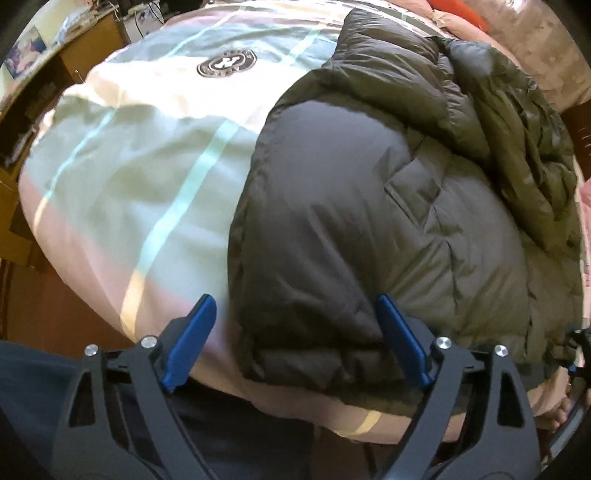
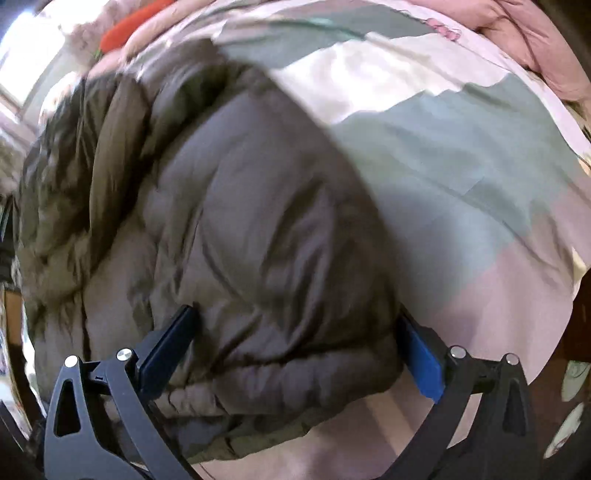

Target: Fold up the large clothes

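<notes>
Both grippers, left point(image 1: 293, 341) and right point(image 2: 297, 345), spread wide over the grey puffer jacket point(image 1: 369, 221) on the bed point(image 1: 129, 177). Round quilt emblem point(image 1: 226, 62) lettering too blurred to read.

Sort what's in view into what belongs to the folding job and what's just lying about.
Job:
- dark grey-olive puffer jacket
- left gripper, open
- right gripper, open
- striped pastel duvet it lies on

Lying about:
- orange-red object
- brown wooden desk
- pink bedding

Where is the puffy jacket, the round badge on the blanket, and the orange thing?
puffy jacket point(image 1: 332, 206): left wrist view, on its broad padded panel.
round badge point(image 1: 226, 63): left wrist view, on its centre.
orange thing point(image 2: 129, 26): right wrist view, on its middle.
</notes>
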Demonstrator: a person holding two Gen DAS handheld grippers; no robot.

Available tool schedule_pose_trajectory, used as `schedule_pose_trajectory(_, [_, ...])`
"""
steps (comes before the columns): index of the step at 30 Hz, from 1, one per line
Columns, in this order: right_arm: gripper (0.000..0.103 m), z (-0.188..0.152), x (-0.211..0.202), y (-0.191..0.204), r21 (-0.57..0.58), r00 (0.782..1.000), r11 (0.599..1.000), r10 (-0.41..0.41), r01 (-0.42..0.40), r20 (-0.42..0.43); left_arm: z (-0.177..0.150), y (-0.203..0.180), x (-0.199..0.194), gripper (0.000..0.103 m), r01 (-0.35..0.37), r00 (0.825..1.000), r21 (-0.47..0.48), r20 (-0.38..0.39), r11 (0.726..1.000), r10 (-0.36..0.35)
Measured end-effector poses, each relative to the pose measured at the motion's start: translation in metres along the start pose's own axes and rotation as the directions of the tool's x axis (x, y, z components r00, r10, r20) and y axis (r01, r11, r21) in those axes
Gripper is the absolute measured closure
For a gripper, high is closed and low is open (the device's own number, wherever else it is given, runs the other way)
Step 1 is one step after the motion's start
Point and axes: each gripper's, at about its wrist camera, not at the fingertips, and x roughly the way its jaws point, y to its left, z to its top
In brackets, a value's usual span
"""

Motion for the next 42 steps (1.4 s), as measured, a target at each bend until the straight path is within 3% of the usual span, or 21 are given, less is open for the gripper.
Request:
schedule_pose_trajectory(2, [0.001,-0.005,0.001,0.015,-0.097,0.998,0.994,-0.059,0.058,-0.009,-0.001,0.0,0.003,0.01,0.006,1.0,-0.002,-0.021,1.0,-0.006])
schedule_pose_trajectory(5, [0.001,-0.011,-0.006,0.021,-0.148,0.993,0.982,-0.117,0.118,0.015,-0.001,0.0,0.008,0.01,0.038,0.997,-0.018,-0.06,0.999,-0.039])
schedule_pose_trajectory(9, [0.001,-0.016,-0.007,0.001,-0.06,0.997,0.995,-0.078,0.076,-0.018,0.0,-0.008,0.018,0.006,0.085,0.991,-0.003,-0.102,0.996,-0.085])
schedule_pose_trajectory(12, [0.001,-0.022,-0.001,-0.014,0.048,0.997,0.999,0.024,-0.021,-0.071,0.0,-0.012,0.022,0.009,0.095,0.991,0.013,-0.096,0.995,-0.093])
schedule_pose_trajectory(14, [0.001,-0.023,0.003,-0.021,0.09,0.994,0.994,0.076,-0.069,-0.073,0.002,-0.009,0.023,0.041,0.147,0.985,-0.01,-0.092,0.989,-0.148])
schedule_pose_trajectory(15, [0.003,-0.025,0.003,-0.023,0.106,0.993,0.99,0.098,-0.091,-0.063,0.002,-0.008,0.024,0.065,0.189,0.977,-0.029,-0.096,0.982,-0.191])
schedule_pose_trajectory(16, [0.022,-0.027,0.002,-0.024,0.113,0.99,0.985,0.135,-0.128,-0.052,0.004,-0.006,0.024,0.08,0.236,0.966,-0.053,-0.094,0.97,-0.241])
schedule_pose_trajectory(18, [0.045,-0.029,0.0,-0.027,0.114,0.981,0.977,0.188,-0.181,-0.051,0.006,-0.005,0.023,0.088,0.287,0.952,-0.074,-0.085,0.955,-0.293])
schedule_pose_trajectory(19, [0.067,-0.03,-0.001,-0.028,0.121,0.97,0.966,0.238,-0.23,-0.058,0.007,-0.006,0.024,0.09,0.294,0.95,-0.077,-0.087,0.953,-0.3])
schedule_pose_trajectory(20, [0.079,-0.028,0.0,-0.031,0.162,0.936,0.932,0.341,-0.325,-0.085,0.008,-0.005,0.025,0.09,0.301,0.947,-0.089,-0.093,0.95,-0.308])
schedule_pose_trajectory(21, [0.085,-0.025,0.0,-0.035,0.212,0.914,0.904,0.396,-0.371,-0.088,0.008,-0.004,0.024,0.091,0.312,0.942,-0.106,-0.096,0.944,-0.322])
schedule_pose_trajectory(23, [0.087,-0.019,-0.004,-0.038,0.228,0.893,0.88,0.443,-0.417,-0.077,0.008,0.004,0.02,0.093,0.37,0.918,-0.164,-0.089,0.915,-0.387])
schedule_pose_trajectory(26, [0.088,-0.008,-0.023,-0.032,0.201,0.847,0.835,0.53,-0.513,-0.041,0.016,0.016,0.0,0.093,0.491,0.859,-0.224,-0.035,0.842,-0.51])
schedule_pose_trajectory(29, [0.088,0.013,-0.045,-0.018,0.155,0.811,0.803,0.584,-0.576,-0.014,0.025,0.016,-0.012,0.093,0.545,0.826,-0.236,-0.016,0.805,-0.564])
schedule_pose_trajectory(32, [0.089,0.034,-0.075,-0.002,0.121,0.749,0.741,0.661,-0.661,0.043,0.04,0.013,-0.026,0.093,0.6,0.787,-0.246,0.009,0.761,-0.617])
schedule_pose_trajectory(35, [0.09,0.061,-0.1,0.012,0.065,0.724,0.722,0.682,-0.689,0.099,0.07,0.009,-0.05,0.093,0.649,0.752,-0.228,0.05,0.725,-0.657])
schedule_pose_trajectory(38, [0.09,0.105,-0.12,0.03,0.007,0.7,0.708,0.697,-0.706,0.157,0.124,-0.004,-0.072,0.093,0.671,0.739,-0.188,0.101,0.717,-0.666])
schedule_pose_trajectory(42, [0.091,0.186,-0.137,0.059,-0.034,0.666,0.698,0.695,-0.715,0.271,0.202,-0.024,-0.083,0.093,0.656,0.754,-0.15,0.171,0.74,-0.634])
